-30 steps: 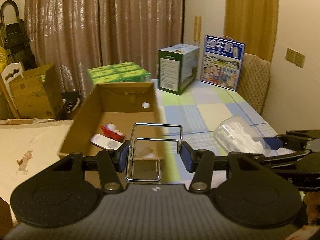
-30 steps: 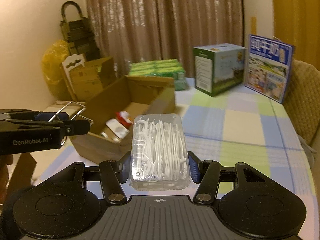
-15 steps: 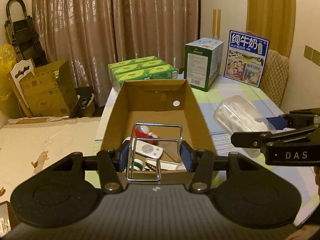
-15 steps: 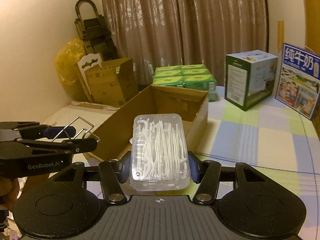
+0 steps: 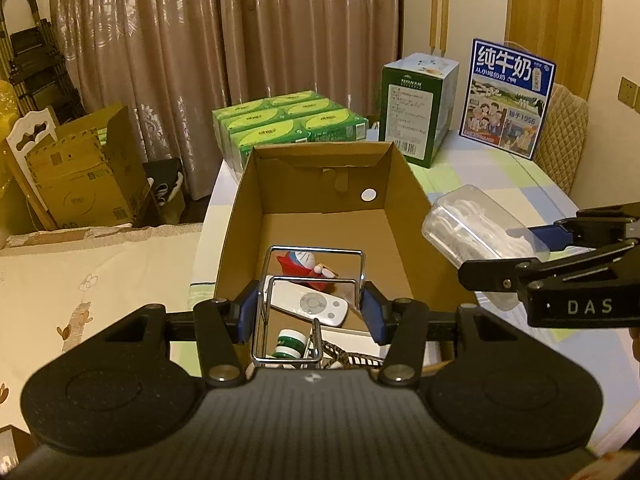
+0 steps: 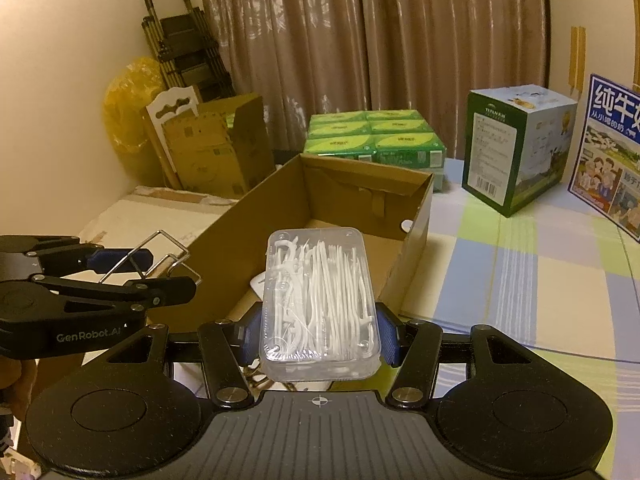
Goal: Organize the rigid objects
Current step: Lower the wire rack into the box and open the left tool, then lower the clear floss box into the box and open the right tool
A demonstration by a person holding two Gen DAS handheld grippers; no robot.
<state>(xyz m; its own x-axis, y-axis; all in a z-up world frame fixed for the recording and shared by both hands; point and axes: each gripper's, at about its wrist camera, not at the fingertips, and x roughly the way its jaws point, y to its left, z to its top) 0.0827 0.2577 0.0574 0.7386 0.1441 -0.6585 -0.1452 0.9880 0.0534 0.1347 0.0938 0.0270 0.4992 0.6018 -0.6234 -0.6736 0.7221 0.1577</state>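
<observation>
My left gripper (image 5: pixel 310 312) is shut on a chrome wire rack (image 5: pixel 314 276) and holds it above the near end of an open cardboard box (image 5: pixel 248 200). In the box lie a white remote (image 5: pixel 312 303), a red and blue toy figure (image 5: pixel 305 261) and a green-capped bottle (image 5: pixel 289 342). My right gripper (image 6: pixel 319 334) is shut on a clear plastic case of white floss picks (image 6: pixel 319 300), held over the box's near right corner (image 6: pixel 416 216). The case also shows in the left wrist view (image 5: pixel 472 228), and the left gripper with the rack in the right wrist view (image 6: pixel 160 256).
On the checked tablecloth (image 6: pixel 520 272) behind the box stand green tissue packs (image 5: pixel 288 120), a green carton (image 5: pixel 418 108) and a blue milk carton (image 5: pixel 508 96). A padded chair back (image 5: pixel 564 132) is at the right. Cardboard boxes (image 5: pixel 80 168) and a folded trolley (image 6: pixel 180 40) stand on the floor at the left.
Both grippers have moved left toward the cardboard box with their loads. The wire rack is now over the box's near end and the floss case over its right corner.
</observation>
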